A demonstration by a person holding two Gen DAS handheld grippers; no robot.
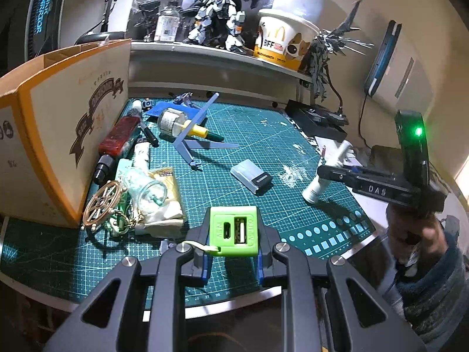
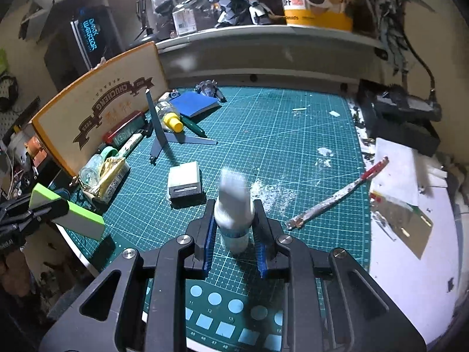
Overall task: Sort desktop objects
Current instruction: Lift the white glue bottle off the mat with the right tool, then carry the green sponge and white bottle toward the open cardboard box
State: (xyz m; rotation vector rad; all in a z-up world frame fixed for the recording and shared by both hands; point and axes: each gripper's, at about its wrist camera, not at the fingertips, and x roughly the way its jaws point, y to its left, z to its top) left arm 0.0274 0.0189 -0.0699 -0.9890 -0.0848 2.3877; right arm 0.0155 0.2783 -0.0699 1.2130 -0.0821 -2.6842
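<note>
My left gripper [image 1: 233, 242] is shut on a lime green power bank [image 1: 233, 230], held just above the green cutting mat [image 1: 263, 146]; its USB ports face the camera. The same power bank [image 2: 69, 212] shows at the left edge of the right wrist view. My right gripper [image 2: 233, 220] is shut on a small white bottle [image 2: 233, 214], lifted and tilted over the mat. From the left wrist view, the white bottle [image 1: 328, 173] hangs at the right in the right gripper [image 1: 334, 173]. A grey block with a black end [image 1: 251, 176] lies mid-mat.
An orange-rimmed cardboard box [image 1: 58, 117] stands at the left, with pens, a glue bottle [image 1: 176, 123], a keychain wheel [image 1: 102, 202] and packets piled beside it. A grey angled stand [image 1: 193, 129] sits behind. A paint-stained stick [image 2: 337, 196] lies right of the bottle. Model figures and a paper cup [image 1: 281, 38] fill the back shelf.
</note>
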